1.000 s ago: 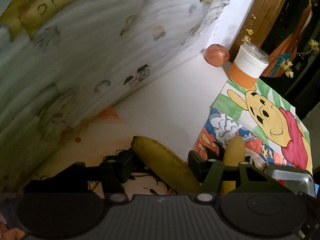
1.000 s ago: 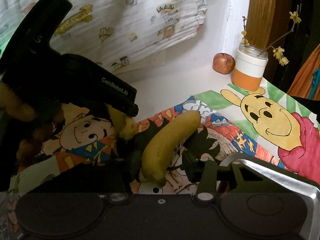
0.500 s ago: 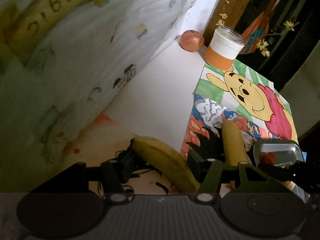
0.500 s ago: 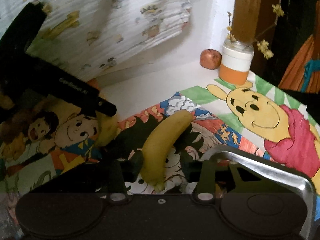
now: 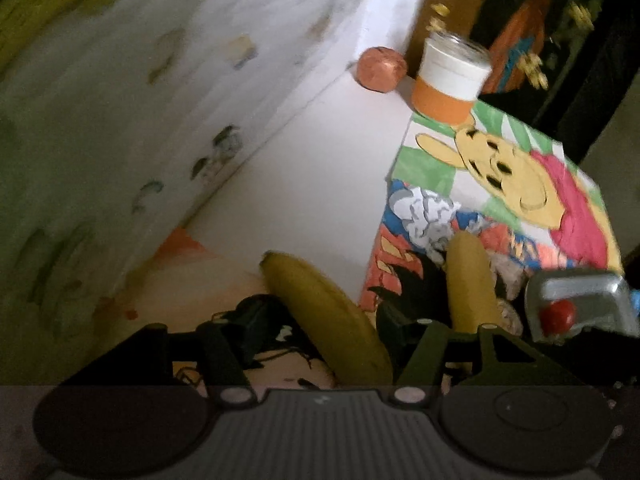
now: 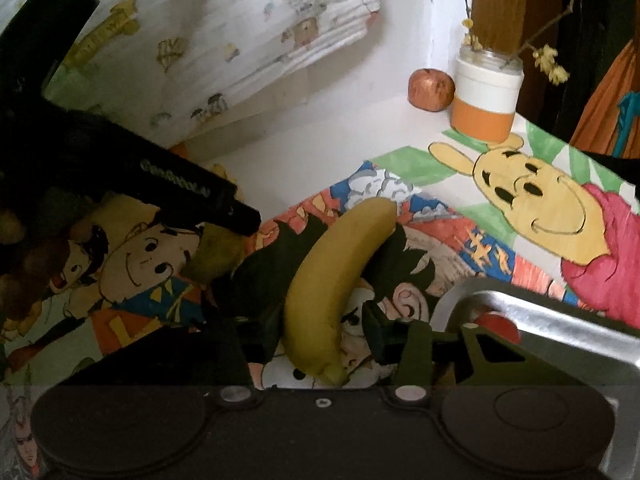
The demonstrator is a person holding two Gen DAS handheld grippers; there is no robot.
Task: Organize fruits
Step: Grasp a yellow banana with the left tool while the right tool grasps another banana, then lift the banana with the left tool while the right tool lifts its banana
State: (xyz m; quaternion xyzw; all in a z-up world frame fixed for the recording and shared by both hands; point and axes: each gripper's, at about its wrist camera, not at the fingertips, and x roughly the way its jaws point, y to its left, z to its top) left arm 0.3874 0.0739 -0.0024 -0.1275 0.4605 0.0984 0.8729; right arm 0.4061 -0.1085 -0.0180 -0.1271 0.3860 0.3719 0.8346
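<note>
My left gripper (image 5: 326, 320) is shut on a yellow banana (image 5: 324, 312), held above the cartoon-printed table. My right gripper (image 6: 320, 320) is shut on a second banana (image 6: 332, 276), which also shows in the left wrist view (image 5: 468, 280). The left gripper body (image 6: 120, 160) shows at the left of the right wrist view, its banana tip (image 6: 212, 256) poking out below. A metal tray (image 6: 560, 320) lies at the lower right with a red fruit (image 5: 558, 316) in it. A reddish apple (image 6: 430, 90) sits at the far wall.
An orange-and-white jar (image 6: 486, 96) with yellow-flowered twigs stands next to the apple. A printed cloth (image 6: 240, 40) hangs on the wall at the left. A Winnie-the-Pooh picture (image 6: 532, 200) covers the table's right side. A wooden post (image 6: 500, 0) rises behind the jar.
Both grippers have kept hold of their bananas and shifted slightly. The tray with the red fruit came into the left wrist view at the right.
</note>
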